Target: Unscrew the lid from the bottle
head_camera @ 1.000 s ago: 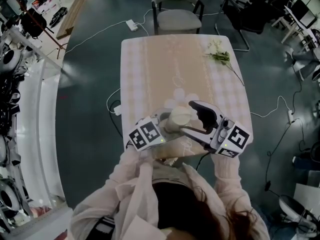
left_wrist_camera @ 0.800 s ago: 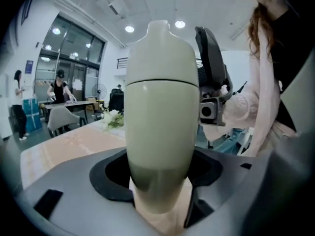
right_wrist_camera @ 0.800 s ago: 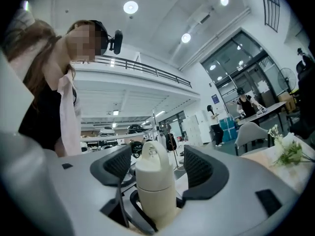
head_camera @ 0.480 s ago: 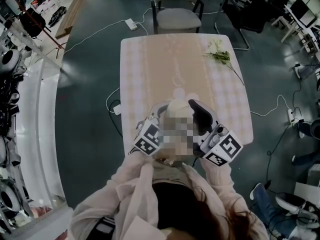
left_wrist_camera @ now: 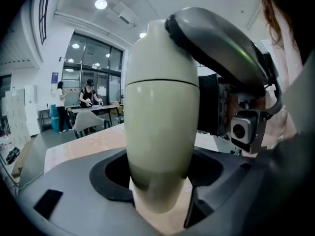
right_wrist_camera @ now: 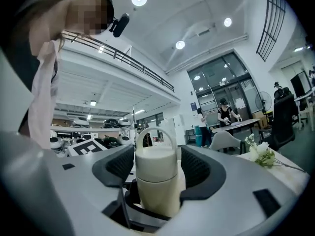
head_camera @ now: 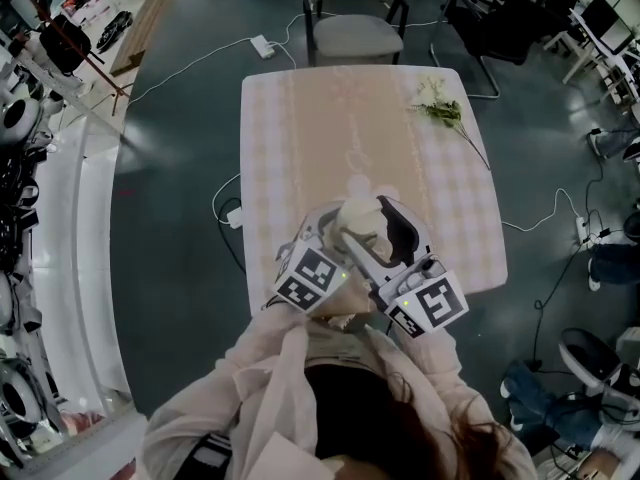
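A cream bottle [head_camera: 358, 216] with a rounded lid [right_wrist_camera: 156, 163] and a loop handle stands upright over the near end of the table [head_camera: 300, 138]. My left gripper [left_wrist_camera: 160, 181] is shut on the bottle's lower body [left_wrist_camera: 160, 122]; in the head view it [head_camera: 343, 232] reaches in from the left. My right gripper [right_wrist_camera: 156, 168] comes in level from the right [head_camera: 374, 234] and its jaws have just been closing. The lid stands between its pads [right_wrist_camera: 197, 168] with a thin gap showing on the right. One right finger [left_wrist_camera: 221, 48] arches over the bottle's top.
A sprig of white flowers [head_camera: 438, 108] lies at the table's far right corner. A grey chair [head_camera: 355, 28] stands beyond the far edge. Cables and a power strip [head_camera: 264, 50] run over the floor around the table.
The right gripper's marker cube has swung left and nearer to me, and its jaws now straddle the lid. The left gripper and bottle have shifted slightly up the picture.
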